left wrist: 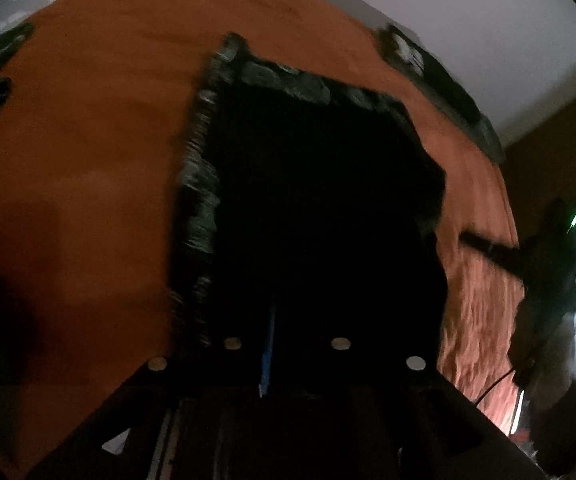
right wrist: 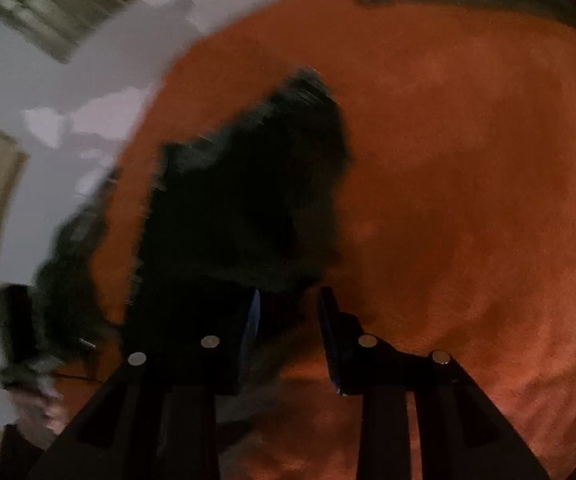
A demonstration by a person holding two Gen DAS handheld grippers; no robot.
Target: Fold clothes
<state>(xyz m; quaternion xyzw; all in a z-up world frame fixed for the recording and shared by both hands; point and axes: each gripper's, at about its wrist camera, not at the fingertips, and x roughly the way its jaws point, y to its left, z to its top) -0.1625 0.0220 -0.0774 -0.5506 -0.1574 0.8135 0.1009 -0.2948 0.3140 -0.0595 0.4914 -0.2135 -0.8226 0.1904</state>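
Garment (left wrist: 320,200): one, black, on one orange bedspread (left wrist: 87,160); right gripper (right wrist: 290,336) apart, left gripper (left wrist: 283,344) state indiscernible.

No legible text, label, brand, number or sign appears in either wrist view; motion blur and dim light leave every surface unreadable.

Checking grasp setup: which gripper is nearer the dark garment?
Left. The left gripper sits right over the dark garment; the right gripper is at its edge, partly over the orange cover.
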